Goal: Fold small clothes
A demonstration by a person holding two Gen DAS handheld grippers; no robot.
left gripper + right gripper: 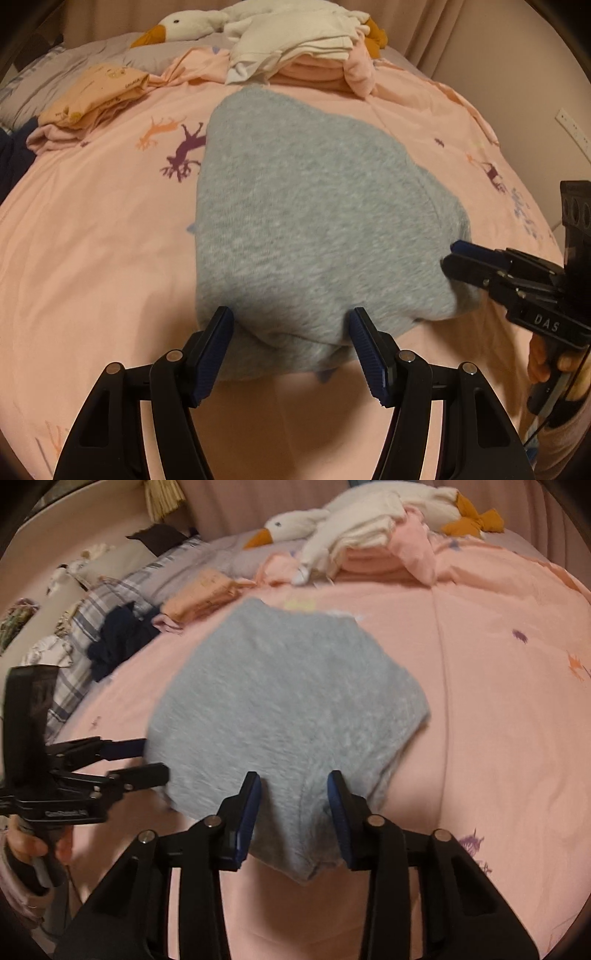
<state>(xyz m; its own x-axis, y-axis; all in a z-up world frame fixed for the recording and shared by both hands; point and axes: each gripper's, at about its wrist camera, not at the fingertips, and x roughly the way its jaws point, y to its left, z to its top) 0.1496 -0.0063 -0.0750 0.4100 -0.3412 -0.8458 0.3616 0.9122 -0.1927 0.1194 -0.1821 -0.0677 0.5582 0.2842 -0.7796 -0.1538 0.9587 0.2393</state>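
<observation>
Both grippers stand open astride the near edge of the grey garment (310, 221), gripping nothing: left gripper (291, 325), right gripper (293, 786). The garment lies mid-bed on the pink sheet (92, 240), bare sheet either side.

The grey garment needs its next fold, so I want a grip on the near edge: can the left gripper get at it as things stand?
Probably yes. The left gripper is open, its fingers either side of the grey garment and its near edge, with nothing between them.
</observation>
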